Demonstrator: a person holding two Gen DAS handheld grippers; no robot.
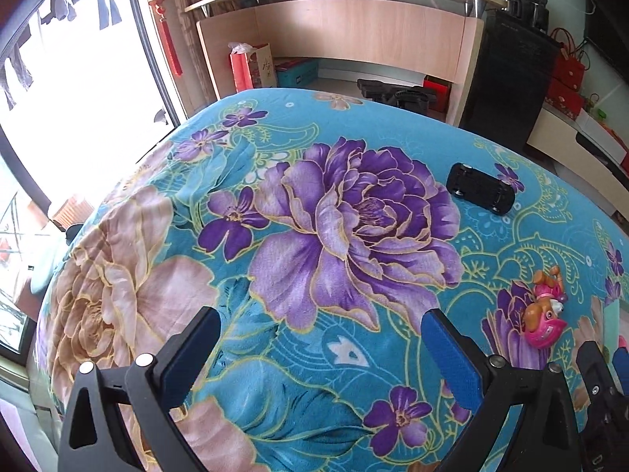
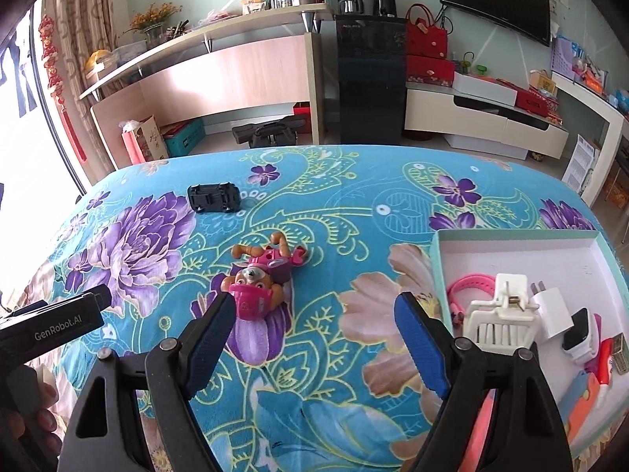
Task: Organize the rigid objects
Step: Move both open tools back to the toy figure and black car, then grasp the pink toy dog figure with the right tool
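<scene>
A pink and brown toy dog figure point(image 2: 261, 277) lies on the floral blue cloth, just ahead of my right gripper's left finger. My right gripper point(image 2: 314, 306) is open with nothing between its fingers. Farther back lies a black toy car point(image 2: 214, 198) on its roof, wheels up. In the left wrist view my left gripper point(image 1: 320, 324) hangs open over bare cloth, with the black toy car point(image 1: 480, 190) at the far right and the toy dog figure point(image 1: 544, 310) to its right. A white box point(image 2: 511, 242) at the right holds a pink strap, a white clip, a charger and other small items.
The cloth-covered surface point(image 1: 314, 216) ends ahead, with a wooden desk point(image 2: 220, 74), a black cabinet point(image 2: 371, 78) and a low TV stand point(image 2: 483, 118) beyond it. A bright window is at the left. A hand point(image 2: 23, 417) grips the left gripper's handle at the lower left.
</scene>
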